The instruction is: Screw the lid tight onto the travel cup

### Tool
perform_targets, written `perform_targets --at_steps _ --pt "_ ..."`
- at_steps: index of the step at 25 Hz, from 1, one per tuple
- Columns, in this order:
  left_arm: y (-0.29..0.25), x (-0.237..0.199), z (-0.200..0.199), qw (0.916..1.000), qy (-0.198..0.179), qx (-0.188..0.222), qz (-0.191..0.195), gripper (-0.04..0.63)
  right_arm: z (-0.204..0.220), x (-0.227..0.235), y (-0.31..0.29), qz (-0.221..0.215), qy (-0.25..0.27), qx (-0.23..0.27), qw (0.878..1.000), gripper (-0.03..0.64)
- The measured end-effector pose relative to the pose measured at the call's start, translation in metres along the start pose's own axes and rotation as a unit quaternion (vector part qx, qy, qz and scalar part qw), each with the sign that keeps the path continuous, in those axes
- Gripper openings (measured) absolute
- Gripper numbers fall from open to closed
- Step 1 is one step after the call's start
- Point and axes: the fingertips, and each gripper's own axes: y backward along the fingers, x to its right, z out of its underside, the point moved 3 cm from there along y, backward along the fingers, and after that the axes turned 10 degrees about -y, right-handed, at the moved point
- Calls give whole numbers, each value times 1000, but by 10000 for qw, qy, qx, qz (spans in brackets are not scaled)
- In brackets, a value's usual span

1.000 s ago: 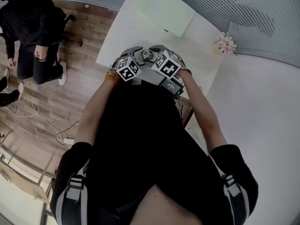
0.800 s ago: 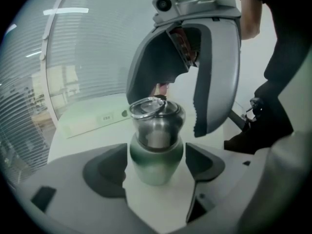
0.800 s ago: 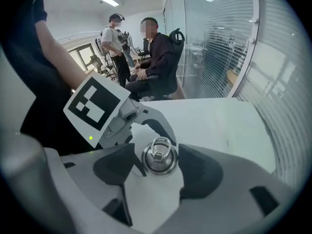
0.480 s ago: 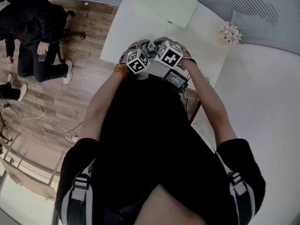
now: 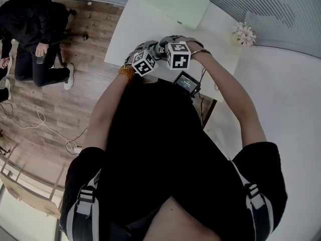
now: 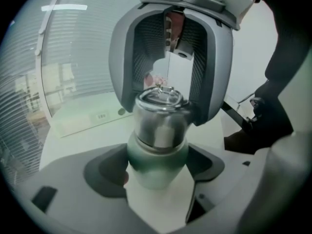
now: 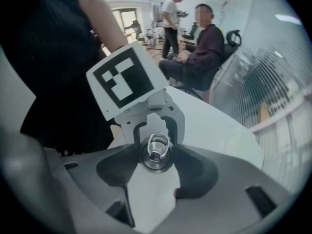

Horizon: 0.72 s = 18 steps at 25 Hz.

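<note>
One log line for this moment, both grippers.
left gripper: shut on cup | right gripper: jaws just closing, gripping lid from above | lid: on cup

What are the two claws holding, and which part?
The left claw grips the travel cup by its green body. The right claw, its jaws having just been closing, pinches the steel lid by its sides.

A white rectangular tabletop (image 5: 131, 31) stands with its far side against a curved, finely striped wall (image 5: 261, 4). A large pale green rectangular mat (image 5: 176, 4) lies flat on the far part of the tabletop, close to the wall. A small bunch of pink and white flowers (image 5: 244, 34) sits at the tabletop's far right corner, well apart from the mat.
</note>
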Motion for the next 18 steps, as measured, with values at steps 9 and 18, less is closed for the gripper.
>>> perform_targets --at_steps 9,18 --pt "0 5 0 10000 75 21 -41 370 0 -7 6 171 706 393 9966 315" --pt "0 1 -1 9999 86 78 -19 370 11 7 18 312 -3090 1507 9385 325"
